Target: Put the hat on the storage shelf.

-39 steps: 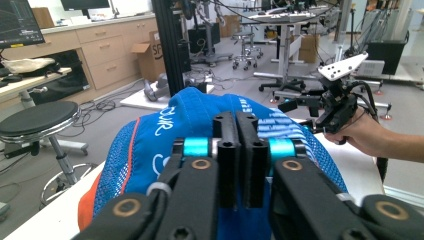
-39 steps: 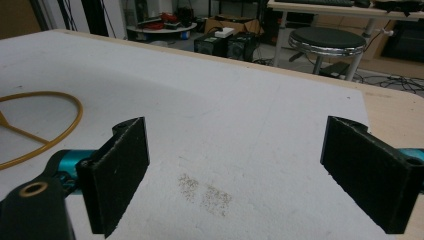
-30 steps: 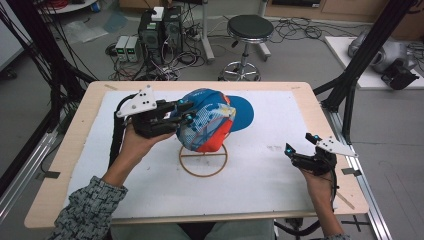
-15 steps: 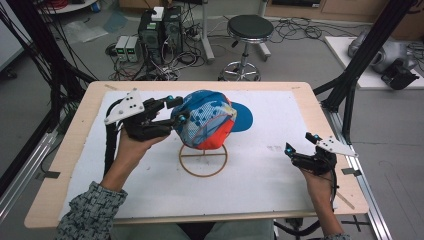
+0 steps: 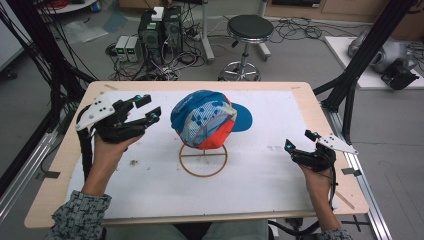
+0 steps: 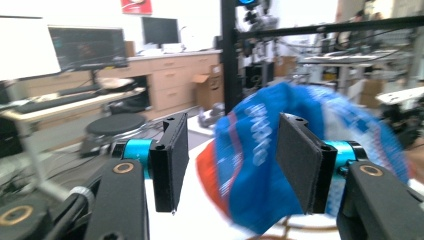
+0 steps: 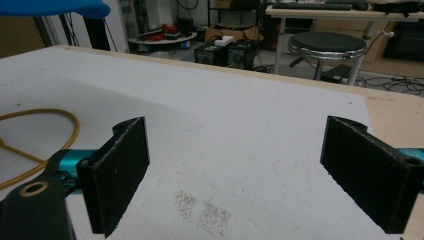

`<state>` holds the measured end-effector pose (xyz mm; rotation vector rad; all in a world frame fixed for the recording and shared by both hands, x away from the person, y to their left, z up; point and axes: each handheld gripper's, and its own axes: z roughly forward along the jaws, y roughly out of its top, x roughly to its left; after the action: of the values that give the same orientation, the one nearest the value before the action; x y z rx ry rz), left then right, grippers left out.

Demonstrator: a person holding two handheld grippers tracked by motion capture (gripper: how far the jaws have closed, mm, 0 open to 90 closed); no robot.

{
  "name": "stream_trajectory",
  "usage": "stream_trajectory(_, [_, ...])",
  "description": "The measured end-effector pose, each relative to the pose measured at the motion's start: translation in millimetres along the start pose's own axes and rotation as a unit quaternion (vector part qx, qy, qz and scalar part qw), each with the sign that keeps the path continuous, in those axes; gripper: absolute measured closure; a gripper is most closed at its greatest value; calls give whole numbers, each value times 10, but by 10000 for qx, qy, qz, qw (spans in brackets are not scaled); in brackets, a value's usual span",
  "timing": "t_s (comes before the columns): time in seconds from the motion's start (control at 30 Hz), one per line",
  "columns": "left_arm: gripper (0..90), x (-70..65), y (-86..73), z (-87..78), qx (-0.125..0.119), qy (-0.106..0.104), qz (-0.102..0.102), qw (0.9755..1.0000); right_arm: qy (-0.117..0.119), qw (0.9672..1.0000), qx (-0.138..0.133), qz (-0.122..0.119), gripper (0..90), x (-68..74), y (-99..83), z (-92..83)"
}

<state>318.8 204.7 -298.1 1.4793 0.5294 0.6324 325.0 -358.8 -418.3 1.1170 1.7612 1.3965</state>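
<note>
Table first: the blue-and-orange cap sits perched on its wire stand near the middle of the white mat, brim pointing off to my right and a bit away from me, so its long axis runs crown-to-brim roughly across the table. Looks to me like I'm at the release step, since my left gripper sits just beside the crown with its jaws having just been opening and nothing pinched between the pads. My right gripper rests wide open and empty near the table's right edge, well apart from the cap, so next I'd just back the left one clear without nudging the stand.
</note>
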Motion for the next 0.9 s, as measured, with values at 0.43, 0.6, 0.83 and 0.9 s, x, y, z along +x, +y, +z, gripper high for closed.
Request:
stream_trajectory(0.43, [444, 346, -267, -390, 183, 907, -141, 9956, 53, 9999, -72, 49, 114, 0, 24, 128])
stream_trajectory(0.6, [436, 473, -390, -520, 256, 1163, -231, 9926, 78, 9999, -53, 42, 114, 21, 30, 159])
stream_trajectory(0.83, [418, 596, -579, -598, 486, 1347, -371, 9890, 63, 10000, -33, 47, 114, 22, 30, 159])
stream_trajectory(0.9, [401, 617, -637, -610, 575, 1389, -403, 9878, 55, 10000, -52, 34, 114, 17, 31, 161])
